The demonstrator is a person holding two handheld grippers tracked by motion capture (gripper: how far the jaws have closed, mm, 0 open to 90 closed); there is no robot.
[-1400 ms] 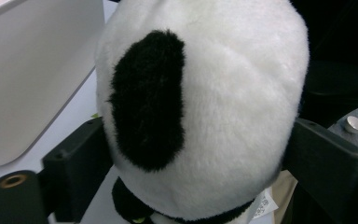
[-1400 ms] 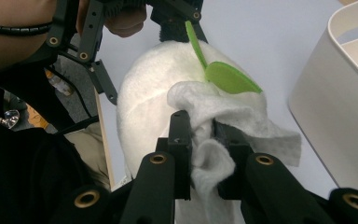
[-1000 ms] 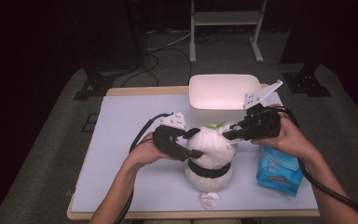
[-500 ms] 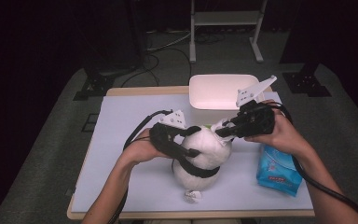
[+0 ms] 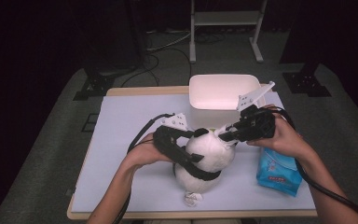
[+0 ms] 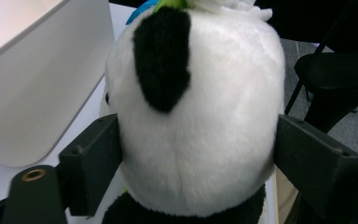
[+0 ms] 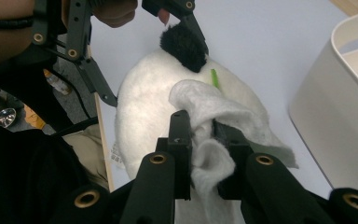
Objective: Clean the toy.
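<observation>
Wiping: right gripper [image 7: 200,140] clamps white cloth wipe [image 7: 214,116] on fluffy black-and-white panda plush [image 5: 209,154]
Steadying: left gripper [image 6: 196,154] jaws just widened, flanking its head
Left: more wiping

Both forearms were bare, with no sleeves. Each hand carried a black two-jaw gripper: the left gripper [image 5: 193,158] had blocky matt-black jaws and a brass-ringed screw hole [image 6: 33,175] near its base, while the right gripper [image 5: 226,134] showed several brass eyelets [image 7: 158,159] along its linkage. A pale three-cornered plate [image 5: 254,95] with small holes topped the right one. A black cable [image 5: 326,193] trailed back from each gripper.
</observation>
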